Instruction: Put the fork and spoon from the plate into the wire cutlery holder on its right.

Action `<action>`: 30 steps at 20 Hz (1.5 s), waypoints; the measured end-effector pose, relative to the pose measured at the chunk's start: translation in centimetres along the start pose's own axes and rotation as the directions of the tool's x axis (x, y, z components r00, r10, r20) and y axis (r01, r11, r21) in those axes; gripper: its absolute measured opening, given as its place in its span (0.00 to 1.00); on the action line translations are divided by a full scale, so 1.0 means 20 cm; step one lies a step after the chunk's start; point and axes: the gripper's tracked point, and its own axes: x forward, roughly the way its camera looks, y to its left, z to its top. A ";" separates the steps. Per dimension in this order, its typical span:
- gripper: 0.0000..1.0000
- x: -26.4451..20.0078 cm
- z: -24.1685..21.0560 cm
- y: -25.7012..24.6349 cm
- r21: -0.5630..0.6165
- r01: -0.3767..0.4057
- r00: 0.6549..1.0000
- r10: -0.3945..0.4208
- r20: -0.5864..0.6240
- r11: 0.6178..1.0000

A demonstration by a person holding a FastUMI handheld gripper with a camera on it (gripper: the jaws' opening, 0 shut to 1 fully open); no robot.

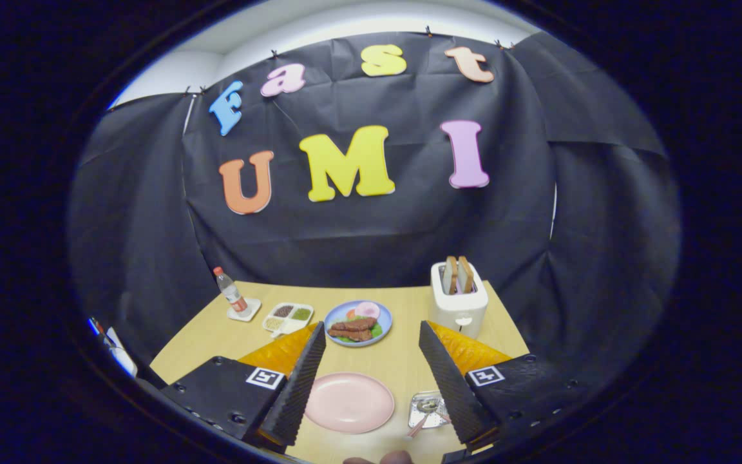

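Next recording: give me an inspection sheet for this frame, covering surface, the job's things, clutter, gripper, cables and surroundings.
Surface: light wooden table, no spills seen.
Job's things: pink plate lies bare between the fingers; wire cutlery holder sits to its right by the right finger, with utensils lying in it, a pink handle sticking out toward the camera. Which utensils they are, cannot tell.
Clutter: blue plate of food beyond the fingers; toaster with two bread slices; divided dish; bottle on a small tray.
Gripper: gripper open wide above the table, holding nothing.
Cables: nothing seen.
Surroundings: black cloth booth wall behind the table.
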 end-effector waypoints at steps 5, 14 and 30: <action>0.88 -0.12 0.04 0.07 -0.056 -0.014 0.994 0.020 0.104 0.998; 0.88 -0.23 0.16 0.05 -0.024 0.069 0.973 -0.062 0.223 0.997; 0.94 -0.18 0.17 0.20 0.001 0.108 0.955 -0.104 0.279 0.994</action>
